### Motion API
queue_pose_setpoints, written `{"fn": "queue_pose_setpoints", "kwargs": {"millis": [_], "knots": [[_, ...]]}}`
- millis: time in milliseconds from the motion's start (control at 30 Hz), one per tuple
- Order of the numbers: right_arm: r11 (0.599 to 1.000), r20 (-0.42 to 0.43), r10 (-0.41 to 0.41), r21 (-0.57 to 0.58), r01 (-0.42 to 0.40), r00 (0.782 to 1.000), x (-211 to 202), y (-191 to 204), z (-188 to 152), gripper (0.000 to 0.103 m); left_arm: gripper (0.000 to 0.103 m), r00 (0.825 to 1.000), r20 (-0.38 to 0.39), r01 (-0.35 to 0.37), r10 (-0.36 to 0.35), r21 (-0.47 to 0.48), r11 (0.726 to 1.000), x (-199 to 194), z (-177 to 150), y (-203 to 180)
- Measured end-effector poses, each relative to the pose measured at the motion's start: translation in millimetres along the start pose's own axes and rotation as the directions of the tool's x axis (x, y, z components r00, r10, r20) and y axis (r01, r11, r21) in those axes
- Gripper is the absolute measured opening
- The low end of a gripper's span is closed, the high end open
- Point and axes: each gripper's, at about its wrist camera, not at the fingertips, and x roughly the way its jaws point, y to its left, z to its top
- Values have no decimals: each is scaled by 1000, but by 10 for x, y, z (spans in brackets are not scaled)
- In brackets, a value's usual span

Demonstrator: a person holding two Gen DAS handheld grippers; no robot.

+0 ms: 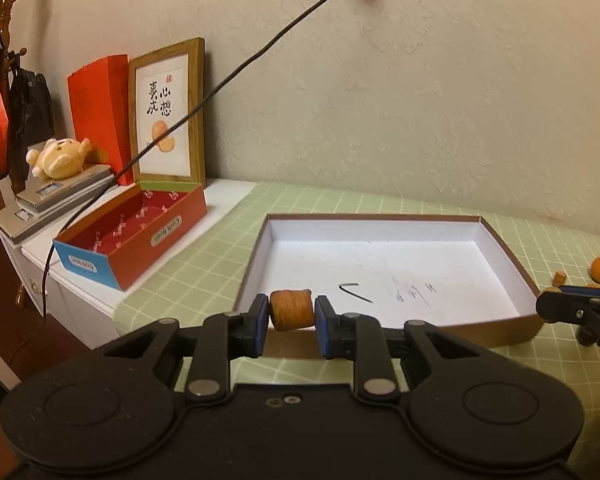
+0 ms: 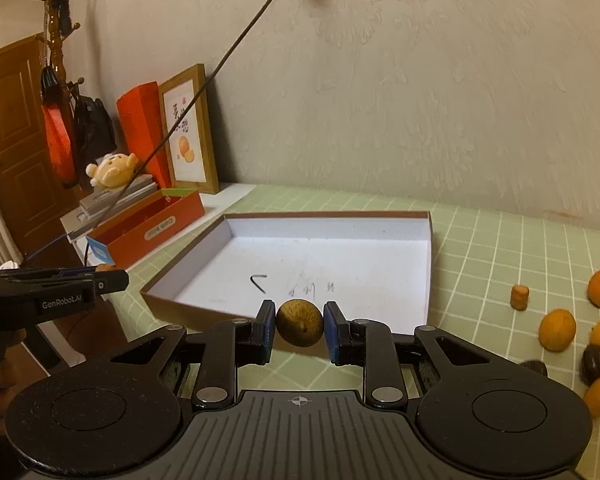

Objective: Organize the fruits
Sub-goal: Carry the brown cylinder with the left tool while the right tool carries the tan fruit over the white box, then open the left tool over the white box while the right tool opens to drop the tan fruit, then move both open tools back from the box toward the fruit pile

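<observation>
My left gripper point(image 1: 291, 315) is shut on an orange carrot chunk point(image 1: 291, 309), held just before the near rim of the shallow white box point(image 1: 380, 252). In the right wrist view my right gripper point(image 2: 299, 327) is shut on a small greenish-brown round fruit point(image 2: 299, 322), also at the near edge of the white box point(image 2: 320, 256). The left gripper point(image 2: 108, 278) shows at the left edge there, carrot tip peeking out. The right gripper's fingers point(image 1: 556, 306) enter the left wrist view from the right. The white box holds only pen marks.
Several orange fruits point(image 2: 557, 329), dark fruits point(image 2: 596, 364) and a carrot stub point(image 2: 519, 297) lie on the green checked cloth to the right. A red open box point(image 1: 132, 232), a framed picture point(image 1: 168, 112), a plush toy point(image 1: 60, 158) and a hanging cable point(image 1: 236, 72) are at the left.
</observation>
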Motion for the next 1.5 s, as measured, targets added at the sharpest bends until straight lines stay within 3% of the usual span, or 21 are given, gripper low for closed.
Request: {"fn": "queue_pose_setpoints", "kwargs": {"millis": [367, 967, 1033, 1067, 1100, 1133, 1200, 1267, 1500], "knots": [[995, 41, -76, -57, 78, 996, 344, -101, 210, 26, 15, 1000, -3, -20, 20, -36, 999, 348, 144, 147], [970, -35, -234, -72, 231, 972, 760, -429, 69, 27, 15, 994, -103, -38, 34, -34, 999, 829, 69, 121], [963, -27, -262, -78, 259, 965, 764, -419, 67, 32, 23, 991, -126, -48, 45, -24, 999, 874, 59, 112], [962, -4, -265, -69, 264, 964, 732, -416, 68, 60, 35, 990, -130, -60, 56, -28, 998, 877, 61, 116], [961, 30, -271, -57, 272, 962, 689, -421, 74, 85, 60, 990, -126, -74, 68, -38, 997, 861, 71, 129], [952, 95, -297, -41, 302, 950, 600, -411, 82, 100, 83, 991, -106, -91, 86, -47, 995, 825, 91, 140], [946, 163, -309, -47, 320, 937, 487, -390, 120, 102, 97, 989, -27, -144, 143, -53, 988, 693, 141, 150], [946, 202, -313, -27, 324, 928, 409, -395, 132, 102, 97, 984, 27, -173, 175, -61, 983, 593, 181, 159], [958, 244, -282, 28, 284, 928, 271, -440, 131, 103, 97, 969, 85, -222, 231, -105, 969, 430, 258, 213]]}}
